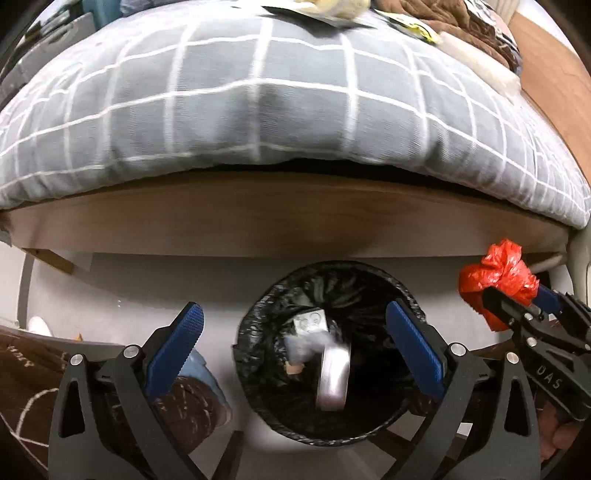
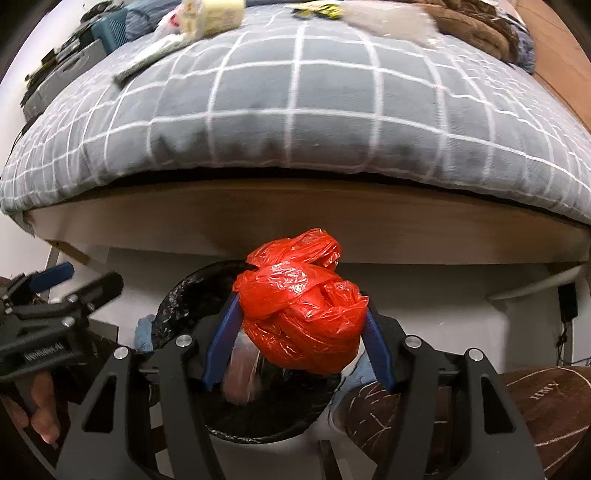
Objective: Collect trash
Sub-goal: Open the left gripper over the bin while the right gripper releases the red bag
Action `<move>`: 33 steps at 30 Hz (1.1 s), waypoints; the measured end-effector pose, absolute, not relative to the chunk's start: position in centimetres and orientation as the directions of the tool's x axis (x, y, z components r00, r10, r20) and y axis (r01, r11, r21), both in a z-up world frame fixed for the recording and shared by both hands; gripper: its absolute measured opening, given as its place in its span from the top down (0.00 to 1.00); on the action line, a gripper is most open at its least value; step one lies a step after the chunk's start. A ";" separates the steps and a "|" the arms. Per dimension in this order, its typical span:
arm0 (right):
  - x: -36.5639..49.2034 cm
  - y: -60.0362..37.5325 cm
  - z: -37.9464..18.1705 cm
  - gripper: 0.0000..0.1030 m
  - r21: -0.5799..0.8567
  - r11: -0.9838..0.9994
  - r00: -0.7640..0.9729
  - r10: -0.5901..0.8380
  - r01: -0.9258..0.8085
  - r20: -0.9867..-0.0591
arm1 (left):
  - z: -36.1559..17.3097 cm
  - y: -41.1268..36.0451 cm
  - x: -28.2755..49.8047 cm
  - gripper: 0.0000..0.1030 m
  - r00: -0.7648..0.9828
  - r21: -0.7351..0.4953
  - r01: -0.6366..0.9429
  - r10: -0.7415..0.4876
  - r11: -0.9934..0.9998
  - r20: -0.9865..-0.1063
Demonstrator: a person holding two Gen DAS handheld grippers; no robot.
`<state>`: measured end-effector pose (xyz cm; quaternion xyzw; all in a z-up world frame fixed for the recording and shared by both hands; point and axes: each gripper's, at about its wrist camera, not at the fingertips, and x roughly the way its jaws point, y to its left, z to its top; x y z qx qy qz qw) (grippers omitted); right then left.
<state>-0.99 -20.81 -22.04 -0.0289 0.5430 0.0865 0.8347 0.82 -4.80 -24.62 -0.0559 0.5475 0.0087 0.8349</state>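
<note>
Right fingers [image 2: 227, 334] pinch red bag [image 2: 301, 310], knot up, over bin [image 2: 177, 299].

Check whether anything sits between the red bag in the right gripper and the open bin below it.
Nothing visible does. The red bag, pinched in the right gripper, hangs over the black-lined bin, whose mouth is open; the left gripper is open and empty.

A home bedroom: a bed [image 1: 295, 214] on a wooden frame carries a grey checked duvet [image 1: 258, 103] and a crumpled brown blanket [image 1: 454, 18], with a black-lined bin [image 1: 266, 314] on the pale floor [image 1: 147, 288] beside it and a slippered foot [image 2: 535, 406] close by
</note>
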 end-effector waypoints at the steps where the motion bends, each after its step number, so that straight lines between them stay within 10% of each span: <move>1: -0.9 -20.4 -22.2 0.42 0.047 0.982 0.387 0.117 -0.185 -0.915 | -24.5 -4.3 0.7 0.05 0.406 -0.072 -0.080 -0.033 0.994 -0.913; 22: -0.6 -15.7 -24.2 0.40 0.036 0.967 0.328 0.121 -0.254 -0.937 | -24.8 -0.4 -0.1 0.05 0.396 -0.045 -0.155 0.021 0.987 -0.918; 33: -0.3 -17.7 -23.4 0.09 0.012 0.979 0.366 0.088 -0.204 -0.926 | -24.6 -1.1 0.1 0.05 0.407 -0.054 -0.145 0.010 0.988 -0.913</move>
